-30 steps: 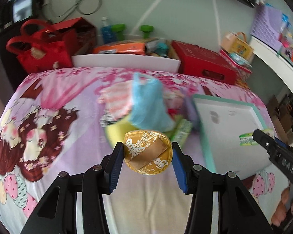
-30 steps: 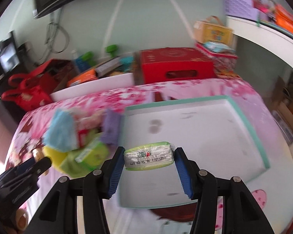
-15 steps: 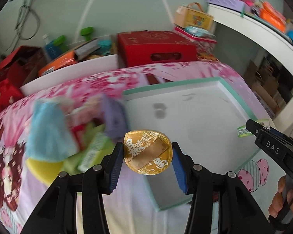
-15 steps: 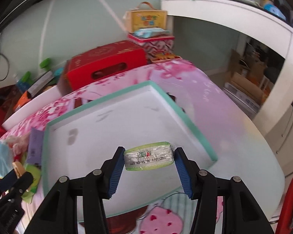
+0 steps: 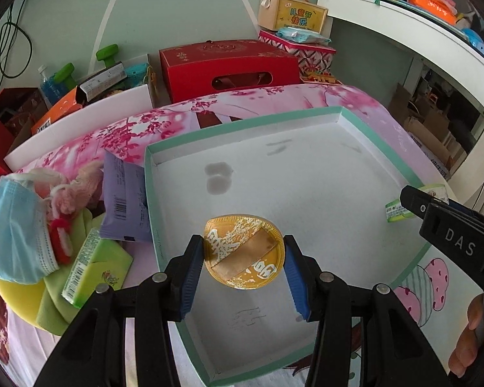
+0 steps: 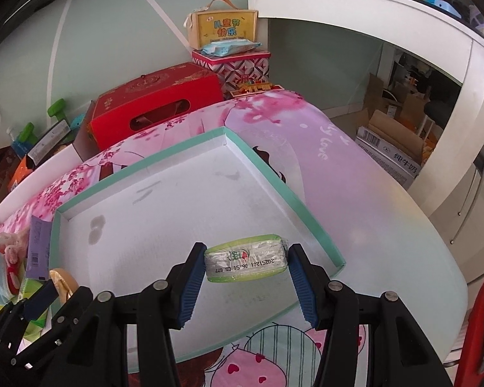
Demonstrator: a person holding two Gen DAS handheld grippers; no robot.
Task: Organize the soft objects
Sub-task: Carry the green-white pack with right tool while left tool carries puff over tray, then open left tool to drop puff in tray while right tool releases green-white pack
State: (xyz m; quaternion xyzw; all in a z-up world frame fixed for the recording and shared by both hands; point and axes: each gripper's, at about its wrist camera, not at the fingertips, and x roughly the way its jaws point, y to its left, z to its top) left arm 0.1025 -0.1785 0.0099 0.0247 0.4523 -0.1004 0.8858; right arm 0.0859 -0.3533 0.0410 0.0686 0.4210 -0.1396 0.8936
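Observation:
My left gripper is shut on a round gold foil packet and holds it over the near left part of a shallow white tray with a teal rim. My right gripper is shut on a small green and white tissue pack over the tray's near right part. The right gripper also shows at the right of the left wrist view. A pile of soft items lies left of the tray: a blue face mask, a purple packet, a green tissue pack.
The tray lies on a pink cartoon-print bedspread. Behind the bed stand a red gift box, a yellow carry box and a white board. A white curved desk rises at the right.
Both grippers swung right, away from the pile, and now hang over the tray. Each still holds its item.

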